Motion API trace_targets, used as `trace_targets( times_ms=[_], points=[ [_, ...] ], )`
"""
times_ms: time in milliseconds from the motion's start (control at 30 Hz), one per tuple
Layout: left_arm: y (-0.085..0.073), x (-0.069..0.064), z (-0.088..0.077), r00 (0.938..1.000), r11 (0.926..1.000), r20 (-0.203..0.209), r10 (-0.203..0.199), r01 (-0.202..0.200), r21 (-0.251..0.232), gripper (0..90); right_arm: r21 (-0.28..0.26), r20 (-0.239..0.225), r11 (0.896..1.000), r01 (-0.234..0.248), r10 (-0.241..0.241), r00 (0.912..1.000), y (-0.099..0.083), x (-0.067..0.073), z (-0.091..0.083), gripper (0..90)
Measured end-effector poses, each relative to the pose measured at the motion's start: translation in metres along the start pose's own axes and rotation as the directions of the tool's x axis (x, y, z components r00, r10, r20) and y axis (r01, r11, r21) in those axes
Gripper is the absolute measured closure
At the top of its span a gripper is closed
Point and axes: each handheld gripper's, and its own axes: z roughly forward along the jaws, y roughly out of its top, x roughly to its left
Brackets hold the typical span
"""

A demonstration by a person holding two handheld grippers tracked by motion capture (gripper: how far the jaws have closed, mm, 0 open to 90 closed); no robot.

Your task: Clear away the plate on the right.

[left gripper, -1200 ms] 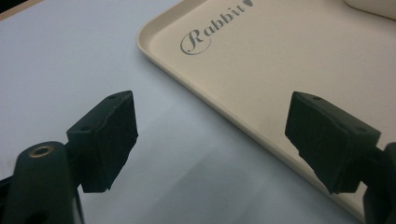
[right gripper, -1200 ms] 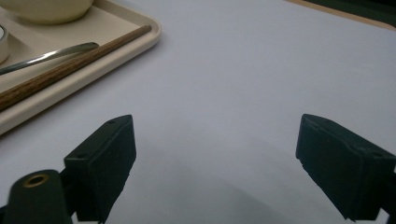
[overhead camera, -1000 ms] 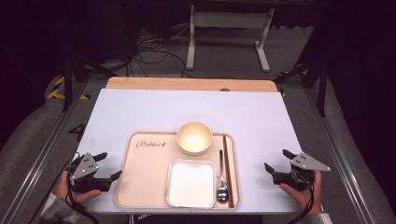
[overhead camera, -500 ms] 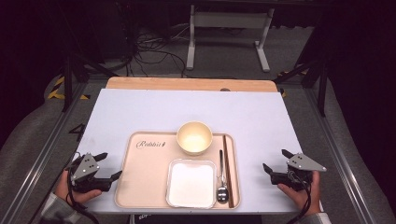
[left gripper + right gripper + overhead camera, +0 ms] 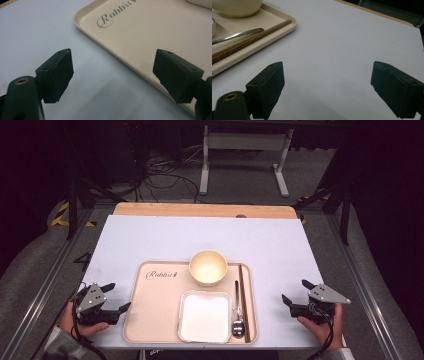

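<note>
Both grippers spread wide, holding nothing: left gripper (image 5: 112, 298) straddles the tray (image 5: 150, 320) rim at 9 o'clock, uneven lift risks sliding the bowl (image 5: 208, 267).

Each black tool (image 5: 116, 296) (image 5: 294, 291) carries a grey three-cornered plate.

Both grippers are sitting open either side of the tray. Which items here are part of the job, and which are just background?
Part of the job: tray, bowl, square dish, spoon, chopsticks, left gripper, right gripper.

Just lying about: cables on the floor, metal stand beyond the table.
</note>
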Motion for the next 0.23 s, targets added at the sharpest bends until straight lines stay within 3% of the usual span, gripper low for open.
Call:
trace_targets(
  times_ms=[233],
  points=[
    [0.0003,0.0002,0.0017,1.0,1.0,0.001,-0.003,0.003,0.006,17.5,0.0,-0.002,1.0,-0.01,0.01,1.0,-0.0012,-0.0012,0.0006,13.6]
  ],
)
